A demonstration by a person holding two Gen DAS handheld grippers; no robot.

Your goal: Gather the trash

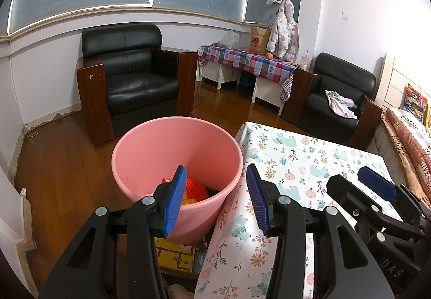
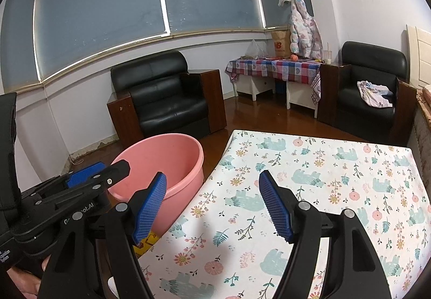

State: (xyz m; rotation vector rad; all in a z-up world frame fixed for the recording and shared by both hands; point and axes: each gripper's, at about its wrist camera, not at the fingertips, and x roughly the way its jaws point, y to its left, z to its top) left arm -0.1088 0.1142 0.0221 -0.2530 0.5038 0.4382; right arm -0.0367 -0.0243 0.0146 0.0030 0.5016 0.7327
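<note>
A pink bucket (image 1: 150,153) stands on the floor at the left edge of the table; it also shows in the right wrist view (image 2: 172,158). Orange and red trash (image 1: 195,189) lies in its bottom. My left gripper (image 1: 215,198) is open and empty, held above the bucket's near rim and the table edge. My right gripper (image 2: 212,207) is open and empty above the table's floral cloth (image 2: 323,191). The right gripper also shows in the left wrist view (image 1: 358,180), and the left gripper in the right wrist view (image 2: 97,172).
A black armchair (image 1: 134,78) stands behind the bucket, a second one (image 1: 336,99) at the right. A side table with a checked cloth (image 1: 247,61) holds bags and clutter. A yellow mat (image 1: 177,255) lies under the bucket. Wooden floor (image 1: 62,169) lies to the left.
</note>
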